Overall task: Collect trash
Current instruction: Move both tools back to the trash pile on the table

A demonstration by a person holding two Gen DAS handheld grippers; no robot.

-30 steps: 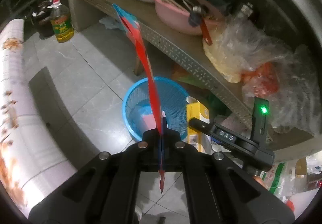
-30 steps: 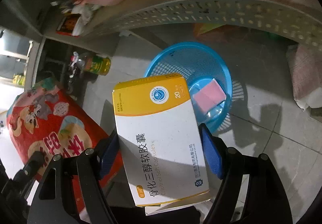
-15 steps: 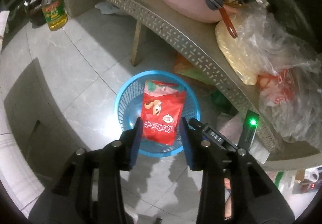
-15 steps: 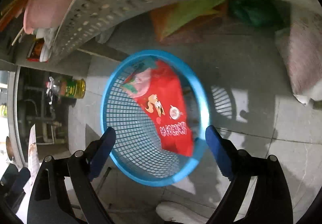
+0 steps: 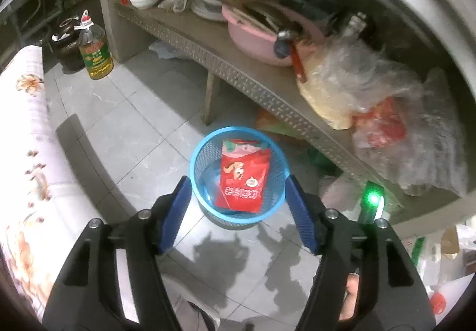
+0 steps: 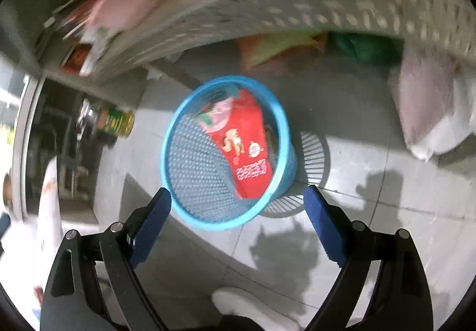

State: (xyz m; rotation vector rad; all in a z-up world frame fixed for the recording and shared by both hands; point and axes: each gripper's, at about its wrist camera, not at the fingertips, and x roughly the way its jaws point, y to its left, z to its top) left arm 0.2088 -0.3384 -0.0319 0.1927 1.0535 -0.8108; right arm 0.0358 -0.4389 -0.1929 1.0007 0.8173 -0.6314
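The left gripper [image 5: 235,206] has its blue-padded fingers [image 5: 174,215] opening, nothing between them. The right gripper [image 6: 238,221] is spread wide, holding nothing. Both hang above the round blue mesh plastic basket [image 5: 196,164] on the tiled floor, where the flat red printed snack packet [image 5: 244,176] leans inside.

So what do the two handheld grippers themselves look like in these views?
Both are alike: the left gripper and right gripper each have two black, angular plastic arms with cut-out slots and silver screw heads, ending in flat blue ribbed pads. A black module with a glowing green light shows beside the left gripper. No cables or sleeves are visible.
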